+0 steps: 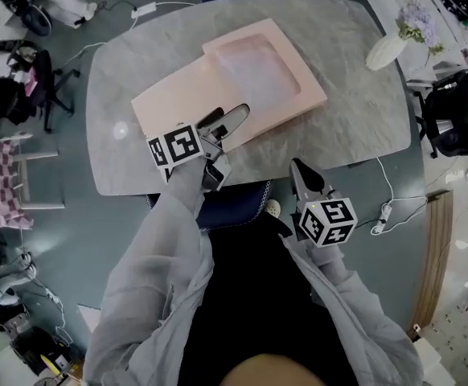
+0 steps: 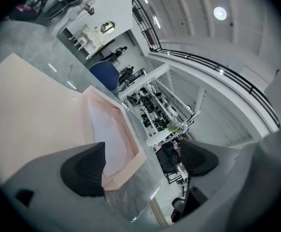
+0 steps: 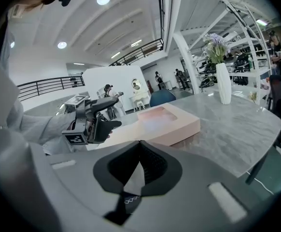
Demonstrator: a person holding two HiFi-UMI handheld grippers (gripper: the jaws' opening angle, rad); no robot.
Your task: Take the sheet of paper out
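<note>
You're mid-reach: left tongs (image 2: 141, 164) open by the box (image 1: 178, 95), right tongs (image 3: 139, 170) shut empty at 5 o'clock; pinch the sheet (image 1: 258, 69) next.

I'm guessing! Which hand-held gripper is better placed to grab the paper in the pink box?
Left. The left hand-held gripper is open at the pink box; the right hand-held gripper is shut, farther back.

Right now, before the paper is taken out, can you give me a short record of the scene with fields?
table: grey marble
box: pink, open, lid flat beside it
paper: pale, lying in box
left claw: open, over box's near edge, holding nothing
right claw: shut, empty, near table's front edge
vase: white, with flowers, far right
</note>
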